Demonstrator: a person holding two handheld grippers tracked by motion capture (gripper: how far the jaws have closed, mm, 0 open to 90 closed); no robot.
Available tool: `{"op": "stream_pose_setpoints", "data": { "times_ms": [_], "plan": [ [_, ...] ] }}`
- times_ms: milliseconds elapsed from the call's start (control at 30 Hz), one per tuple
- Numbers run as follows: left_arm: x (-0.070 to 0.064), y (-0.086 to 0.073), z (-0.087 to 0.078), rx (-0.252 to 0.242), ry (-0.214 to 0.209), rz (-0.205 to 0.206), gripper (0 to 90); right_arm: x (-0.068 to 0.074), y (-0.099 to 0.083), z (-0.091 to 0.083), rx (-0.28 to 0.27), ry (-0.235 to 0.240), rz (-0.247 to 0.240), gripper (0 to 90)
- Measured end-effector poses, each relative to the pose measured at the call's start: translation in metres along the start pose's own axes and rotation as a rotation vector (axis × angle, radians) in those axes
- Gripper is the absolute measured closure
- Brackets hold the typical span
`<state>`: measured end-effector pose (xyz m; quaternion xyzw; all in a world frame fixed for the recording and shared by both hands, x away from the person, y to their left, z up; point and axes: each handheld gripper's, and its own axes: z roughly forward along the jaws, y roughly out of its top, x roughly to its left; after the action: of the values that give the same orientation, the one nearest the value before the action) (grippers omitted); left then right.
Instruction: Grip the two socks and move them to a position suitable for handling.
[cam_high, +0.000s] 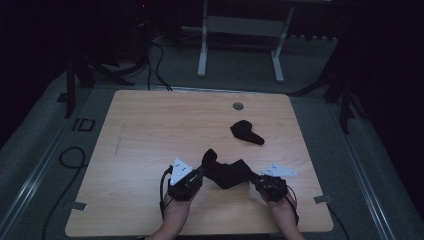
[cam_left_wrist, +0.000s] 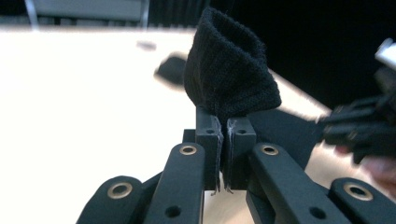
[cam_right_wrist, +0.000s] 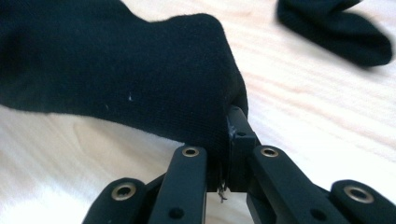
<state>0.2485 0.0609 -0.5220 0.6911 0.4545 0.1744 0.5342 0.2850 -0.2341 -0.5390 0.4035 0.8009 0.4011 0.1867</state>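
Note:
A black sock (cam_high: 227, 171) stretches between my two grippers near the table's front edge. My left gripper (cam_high: 199, 173) is shut on its ribbed cuff end (cam_left_wrist: 229, 79), which stands up above the closed jaws. My right gripper (cam_high: 256, 179) is shut on the sock's other end (cam_right_wrist: 140, 79), the cloth pinched between its jaws. A second black sock (cam_high: 246, 132) lies loose farther back on the table, right of centre; it appears blurred as the second sock (cam_left_wrist: 170, 70) in the left gripper view and at the top right as the second sock (cam_right_wrist: 336, 28) in the right gripper view.
The wooden table (cam_high: 150, 135) has a round cable hole (cam_high: 238, 106) near its far edge. Beyond it stand a white frame's legs (cam_high: 202, 50) and dark stands with cables (cam_high: 155, 65) on the grey floor.

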Motion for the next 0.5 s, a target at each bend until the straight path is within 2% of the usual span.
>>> {"op": "stream_pose_setpoints", "data": {
  "times_ms": [33, 67, 100, 133, 200, 267, 333, 400, 500],
  "plan": [
    [0.004, -0.006, 0.000, 0.019, 0.002, -0.019, 86.8, 0.002, -0.002, 0.002, 0.012, 0.004, -0.012, 85.6],
    [0.004, -0.006, 0.000, 0.019, 0.002, -0.019, 86.7, 0.002, -0.002, 0.002, 0.012, 0.004, -0.012, 85.6],
    [0.011, -0.016, 0.000, 0.060, 0.005, -0.057, 86.7, 0.005, -0.003, 0.005, 0.024, 0.011, -0.015, 84.5],
    [0.014, -0.021, -0.001, 0.077, 0.011, -0.066, 86.4, 0.008, -0.006, 0.010, 0.055, 0.037, -0.030, 78.6],
    [0.016, -0.029, -0.003, 0.103, 0.021, -0.060, 85.9, 0.012, -0.009, 0.012, 0.073, 0.048, -0.041, 77.5],
    [0.019, -0.034, -0.007, 0.120, 0.027, -0.056, 84.1, 0.015, -0.011, 0.014, 0.092, 0.066, -0.052, 71.8],
    [0.023, -0.037, -0.011, 0.148, 0.018, -0.068, 75.8, 0.017, -0.013, 0.013, 0.104, 0.079, -0.056, 62.2],
    [0.028, -0.039, -0.018, 0.151, 0.033, -0.065, 69.0, 0.018, -0.014, 0.009, 0.115, 0.087, -0.058, 55.0],
    [0.031, -0.043, -0.029, 0.172, 0.052, -0.041, 57.9, 0.017, -0.018, 0.001, 0.122, 0.094, -0.062, 49.3]
  ]
}}
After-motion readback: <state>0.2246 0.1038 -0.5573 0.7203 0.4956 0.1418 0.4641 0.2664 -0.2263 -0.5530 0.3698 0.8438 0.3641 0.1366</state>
